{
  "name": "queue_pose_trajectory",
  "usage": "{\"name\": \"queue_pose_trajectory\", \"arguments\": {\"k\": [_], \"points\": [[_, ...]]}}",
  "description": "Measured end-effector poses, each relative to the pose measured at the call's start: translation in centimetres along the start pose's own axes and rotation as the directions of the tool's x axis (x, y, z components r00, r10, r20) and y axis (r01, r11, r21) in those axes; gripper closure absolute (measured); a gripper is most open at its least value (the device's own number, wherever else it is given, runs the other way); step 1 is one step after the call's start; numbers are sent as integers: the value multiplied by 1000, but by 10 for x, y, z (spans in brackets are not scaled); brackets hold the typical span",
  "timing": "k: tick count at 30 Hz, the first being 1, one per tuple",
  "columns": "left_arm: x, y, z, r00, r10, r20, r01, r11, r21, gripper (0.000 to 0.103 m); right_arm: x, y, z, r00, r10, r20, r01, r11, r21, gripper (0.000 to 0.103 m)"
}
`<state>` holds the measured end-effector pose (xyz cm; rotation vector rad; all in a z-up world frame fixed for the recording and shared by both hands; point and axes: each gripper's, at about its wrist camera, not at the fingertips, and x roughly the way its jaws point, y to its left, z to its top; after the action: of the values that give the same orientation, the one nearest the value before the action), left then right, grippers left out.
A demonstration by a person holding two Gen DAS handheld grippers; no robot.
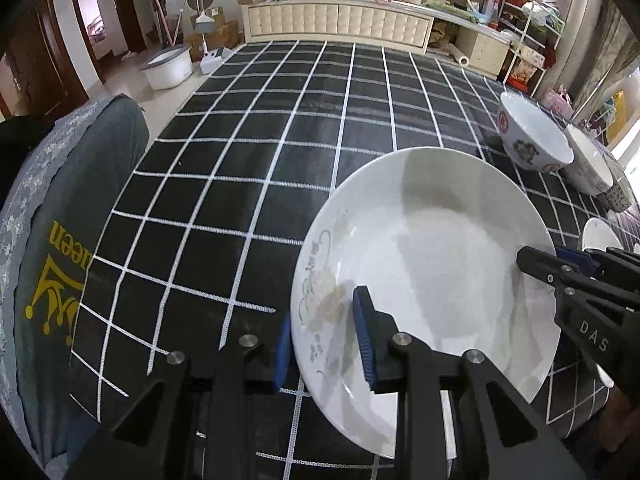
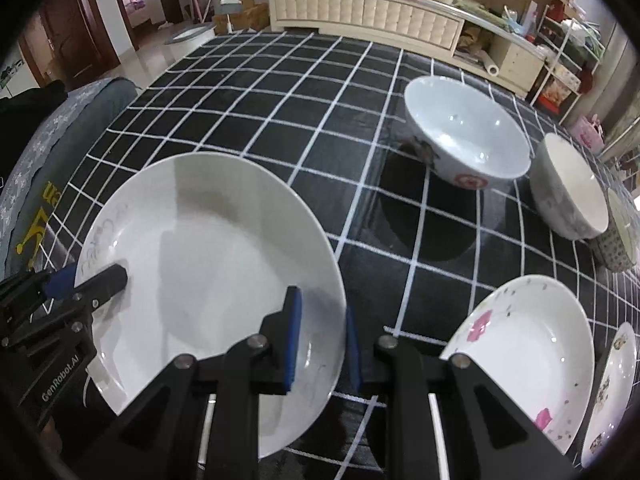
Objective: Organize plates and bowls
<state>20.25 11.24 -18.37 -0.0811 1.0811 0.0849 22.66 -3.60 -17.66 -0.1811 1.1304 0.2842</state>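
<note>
A large white plate [image 1: 432, 240] with a faint floral print hangs tilted over the black checked tablecloth [image 1: 240, 140], held from both sides. My left gripper [image 1: 323, 344] is shut on its left rim, one blue pad inside the plate and one beneath. My right gripper [image 2: 323, 342] is shut on the right rim of the same plate [image 2: 208, 240]. Each gripper shows in the other's view: the right gripper [image 1: 536, 264] and the left gripper [image 2: 100, 280]. A white bowl with red marks [image 2: 464, 136] stands further back to the right.
A grey bowl [image 2: 572, 188] and a small patterned cup [image 2: 620, 232] stand at the right edge. Two flowered plates [image 2: 528, 352] lie at the near right. A cloth-covered chair [image 1: 60, 220] is at the left, and a cluttered cabinet [image 1: 340, 20] stands beyond the table.
</note>
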Motion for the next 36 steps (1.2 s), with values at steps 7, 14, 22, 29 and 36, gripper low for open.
{"name": "queue_pose_trajectory", "arguments": {"k": [7,14,22,29,36], "points": [[9,0,-6,1000,-6,-7,6,1000,-15,77,-4,-8,1,999,41,0,-41,999,18,78],[-19,1,-6,996,47,80,-45,999,-29,77,-51,-30,-6,988,65,139,-74,996,56,78],[-64,-50,-13,984,-119,131,112,992,59,77,-80,-67,-41,983,65,171,-89,987,136,78],[-73,-115,-23,975,-207,86,192,968,160,77,-98,-112,-76,983,21,185,-58,979,196,78],[-60,-162,-31,962,-272,0,267,943,197,77,-101,-153,-102,984,-31,176,-16,967,256,78]]}}
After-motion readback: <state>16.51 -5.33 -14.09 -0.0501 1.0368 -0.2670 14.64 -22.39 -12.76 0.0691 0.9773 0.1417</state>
